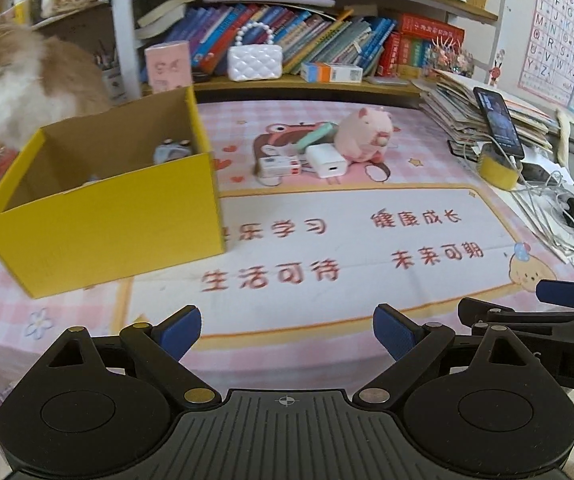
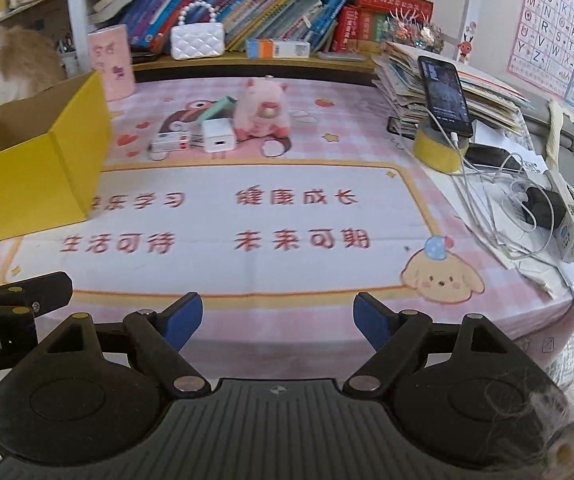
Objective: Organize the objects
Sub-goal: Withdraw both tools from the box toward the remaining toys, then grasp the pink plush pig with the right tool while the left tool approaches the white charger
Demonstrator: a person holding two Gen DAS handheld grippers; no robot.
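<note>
both tongs hanging released over the near edge of the pink desk mat, nothing between their pads.

we are holding the left gripper [image 1: 287,336] and the right gripper [image 2: 277,322] side by side, jaws spread and empty. ahead of the left one and off to its left, the yellow box [image 1: 107,216] is standing open with a small item lying inside. well ahead of both tongs, a white charger [image 2: 217,142], a small white-and-red box [image 2: 170,143], a green case [image 2: 216,108] and a pink plush pig [image 2: 263,114] are sitting clustered together. a cat [image 1: 11,84] is sitting behind the box.
</note>
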